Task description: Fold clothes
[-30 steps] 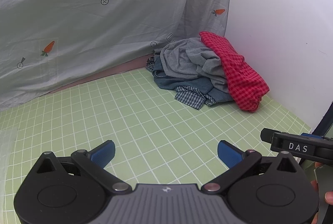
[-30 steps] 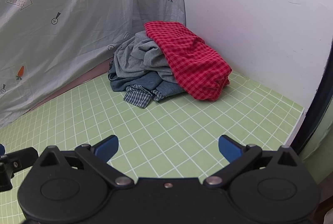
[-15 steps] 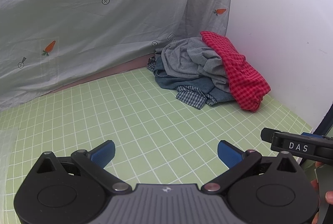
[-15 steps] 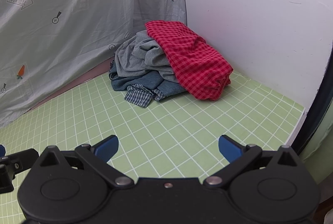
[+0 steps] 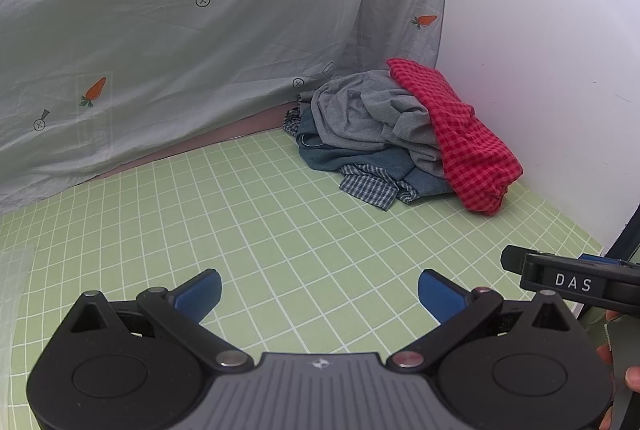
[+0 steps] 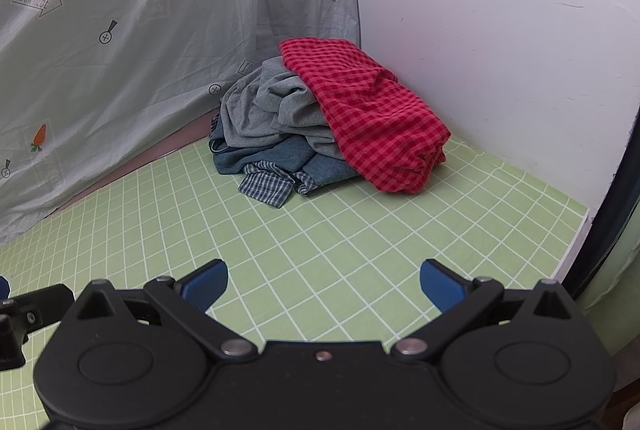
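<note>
A pile of clothes lies in the far right corner of the green grid mat (image 5: 280,230). On top is a red checked garment (image 5: 460,134), with a grey one (image 5: 368,114), a blue denim one (image 5: 356,158) and a blue plaid one (image 5: 370,186) under it. My left gripper (image 5: 319,290) is open and empty, well short of the pile. My right gripper (image 6: 323,284) is open and empty too, facing the red garment (image 6: 372,110), the grey one (image 6: 272,106) and the plaid one (image 6: 266,186). The right gripper's side (image 5: 576,280) shows in the left view.
A grey sheet printed with carrots (image 5: 180,30) hangs behind the mat and a white wall (image 5: 540,50) stands at the right. The mat's right edge (image 6: 576,230) drops off beside a dark frame. The left gripper's side (image 6: 28,310) shows at the left.
Both grippers have drifted slightly, so the pile sits a little further right in each view. Both stay open and nothing has been touched.
</note>
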